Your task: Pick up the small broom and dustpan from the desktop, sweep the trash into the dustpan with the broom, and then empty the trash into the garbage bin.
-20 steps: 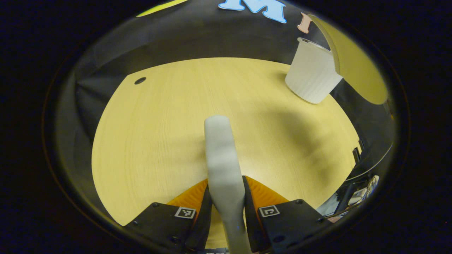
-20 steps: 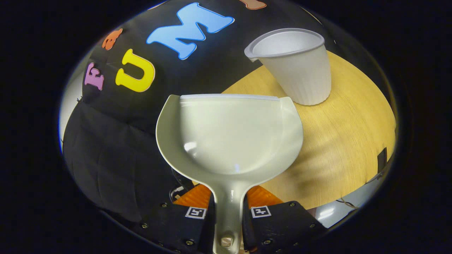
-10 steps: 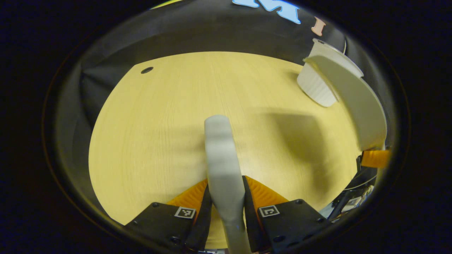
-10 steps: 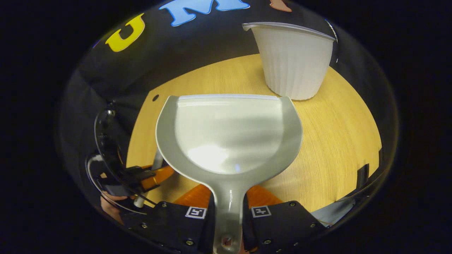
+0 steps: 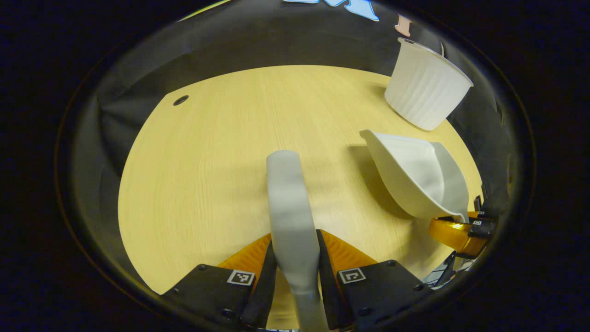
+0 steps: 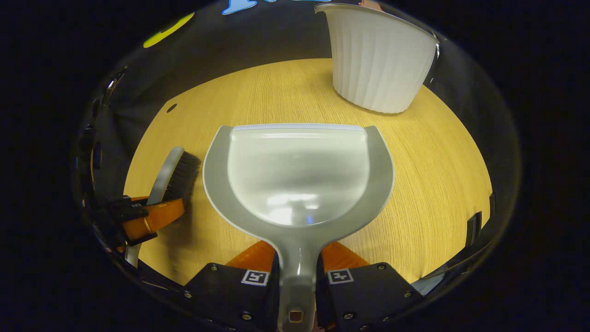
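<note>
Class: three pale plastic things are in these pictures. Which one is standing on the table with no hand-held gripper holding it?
The ribbed bin. It stands alone at the table's far edge, while the dustpan and the broom are each clamped by their handles in a hand-held gripper.

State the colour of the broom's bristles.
The bristles are black, on a pale grey broom; clearest in the right gripper view.

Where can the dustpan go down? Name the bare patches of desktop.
Bare desktop runs wide from the broom to the small dark hole at the far corner. More lies ahead of the dustpan, short of the garbage bin. Crowded between broom and dustpan.
</note>
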`<action>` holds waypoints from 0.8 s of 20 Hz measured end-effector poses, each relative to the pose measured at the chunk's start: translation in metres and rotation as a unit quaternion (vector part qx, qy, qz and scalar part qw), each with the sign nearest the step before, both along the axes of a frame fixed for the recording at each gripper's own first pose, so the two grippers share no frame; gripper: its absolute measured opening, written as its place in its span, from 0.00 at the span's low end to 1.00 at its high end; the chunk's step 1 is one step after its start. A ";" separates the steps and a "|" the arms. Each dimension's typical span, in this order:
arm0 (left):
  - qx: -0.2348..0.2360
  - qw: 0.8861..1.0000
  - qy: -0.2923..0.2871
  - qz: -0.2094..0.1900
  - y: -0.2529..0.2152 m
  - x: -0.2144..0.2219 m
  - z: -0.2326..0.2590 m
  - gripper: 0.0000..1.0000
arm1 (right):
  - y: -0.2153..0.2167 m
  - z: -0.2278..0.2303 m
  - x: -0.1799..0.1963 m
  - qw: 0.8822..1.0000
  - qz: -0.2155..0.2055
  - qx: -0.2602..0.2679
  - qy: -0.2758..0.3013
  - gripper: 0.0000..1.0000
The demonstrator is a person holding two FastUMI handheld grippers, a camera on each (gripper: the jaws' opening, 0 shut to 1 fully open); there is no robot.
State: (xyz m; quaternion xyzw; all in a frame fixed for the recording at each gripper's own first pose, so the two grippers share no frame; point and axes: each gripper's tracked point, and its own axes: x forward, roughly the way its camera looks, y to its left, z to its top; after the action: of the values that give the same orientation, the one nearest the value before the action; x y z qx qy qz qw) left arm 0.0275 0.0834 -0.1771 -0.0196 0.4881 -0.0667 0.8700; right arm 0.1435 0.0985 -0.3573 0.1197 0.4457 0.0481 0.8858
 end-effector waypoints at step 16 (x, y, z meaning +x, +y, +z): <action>0.018 0.999 -0.007 0.043 0.011 -0.046 0.082 0.80 | -0.014 0.005 0.004 0.998 0.039 -0.033 -0.029 0.39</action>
State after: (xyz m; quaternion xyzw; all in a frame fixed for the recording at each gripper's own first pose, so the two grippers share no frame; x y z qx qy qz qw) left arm -0.0183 0.0942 -0.0949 -0.0246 0.4821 -0.0201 0.8755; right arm 0.1477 0.0843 -0.3523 0.0712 0.4253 0.0710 0.8994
